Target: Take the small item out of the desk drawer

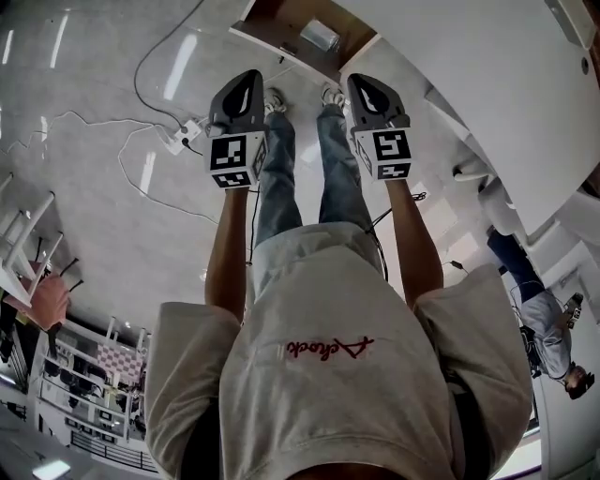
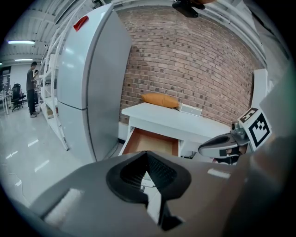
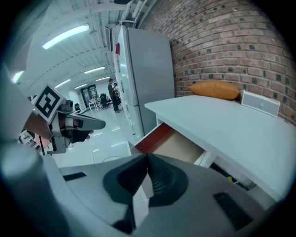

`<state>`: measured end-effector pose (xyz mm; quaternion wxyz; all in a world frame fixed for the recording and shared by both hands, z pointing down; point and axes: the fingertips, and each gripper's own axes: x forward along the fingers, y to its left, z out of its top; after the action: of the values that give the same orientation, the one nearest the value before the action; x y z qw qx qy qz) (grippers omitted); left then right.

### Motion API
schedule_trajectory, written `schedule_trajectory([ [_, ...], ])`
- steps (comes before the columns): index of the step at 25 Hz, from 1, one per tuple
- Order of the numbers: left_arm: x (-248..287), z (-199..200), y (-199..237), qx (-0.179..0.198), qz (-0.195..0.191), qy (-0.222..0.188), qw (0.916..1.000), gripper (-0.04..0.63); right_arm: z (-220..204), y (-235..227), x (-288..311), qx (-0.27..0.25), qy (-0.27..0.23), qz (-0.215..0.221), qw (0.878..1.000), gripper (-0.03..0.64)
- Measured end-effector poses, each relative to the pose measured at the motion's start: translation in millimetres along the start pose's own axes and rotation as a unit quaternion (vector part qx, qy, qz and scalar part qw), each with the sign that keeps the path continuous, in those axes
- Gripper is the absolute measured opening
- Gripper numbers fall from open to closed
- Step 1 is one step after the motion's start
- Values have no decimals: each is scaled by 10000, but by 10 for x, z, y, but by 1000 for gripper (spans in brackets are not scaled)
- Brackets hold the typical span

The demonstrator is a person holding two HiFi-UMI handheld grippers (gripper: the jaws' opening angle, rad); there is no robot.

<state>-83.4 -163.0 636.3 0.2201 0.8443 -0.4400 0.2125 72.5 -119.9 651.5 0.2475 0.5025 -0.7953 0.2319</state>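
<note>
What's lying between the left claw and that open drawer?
Only bare floor, as the head view shows; the left gripper is held short of the drawer, jaws together.

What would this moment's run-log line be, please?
left gripper: shut, empty | right gripper: shut, empty | drawer: open | small item: in drawer

An open-plan, office-like test lab: red brick wall point(image 2: 194, 69), plain white bench point(image 2: 175, 121), tall grey refrigerator point(image 2: 88, 83), long ceiling strip lights point(image 3: 64, 37), black office chairs point(image 2: 17, 92) far left.
</note>
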Motion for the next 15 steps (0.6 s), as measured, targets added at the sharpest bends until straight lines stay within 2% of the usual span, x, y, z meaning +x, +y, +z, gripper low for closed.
schedule_trajectory([
  [9, 222, -441, 19, -145, -24, 173, 9997, 9, -523, 33, 226, 75, 392, 157, 9991, 12],
  [15, 280, -588, 54, -251, 10, 189, 9995, 9, -674, 63, 434, 9, 571, 292, 9979, 11],
])
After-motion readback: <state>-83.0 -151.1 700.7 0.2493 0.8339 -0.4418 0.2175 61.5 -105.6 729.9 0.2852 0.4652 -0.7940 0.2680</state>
